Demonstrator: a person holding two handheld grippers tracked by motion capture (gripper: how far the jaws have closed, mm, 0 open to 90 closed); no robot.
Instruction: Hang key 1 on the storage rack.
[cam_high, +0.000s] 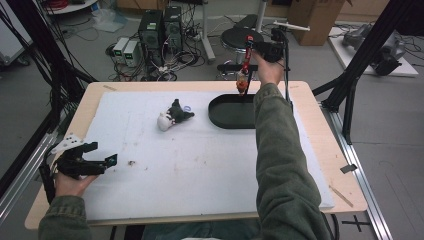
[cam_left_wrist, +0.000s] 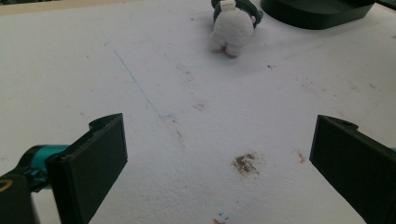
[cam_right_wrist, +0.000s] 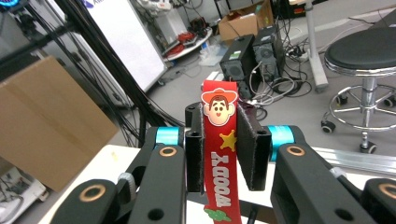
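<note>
1. Where the high view spreads across the middle of the frame, a wooden desk (cam_high: 320, 145) under a white sheet (cam_high: 210, 165), stained here and there.
2. Right of centre, a green sleeve (cam_high: 280, 165) running from the bottom edge up toward the top of the frame.
3. Just left of that sleeve, in the upper middle, a black oval tray (cam_high: 230, 112) on the white sheet, its right part hidden by the sleeve.
4. At lower left of the high view, the left tongs (cam_high: 107, 161) low over the sheet, spread wide and holding nothing; in the left gripper view, both black jaws far apart at the bottom corners.
5. At upper centre, the right tongs (cam_high: 248, 47) raised above the tray's far edge, pinching a red strap (cam_high: 246, 57) that hangs downward; in the right gripper view, the red strap (cam_right_wrist: 222, 154) pressed between both pads, with a cowboy face at its top.
6. Left of the tray, near centre, a small black and white plush toy (cam_high: 172, 116) lying on the sheet; top centre in the left gripper view (cam_left_wrist: 233, 25).
</note>
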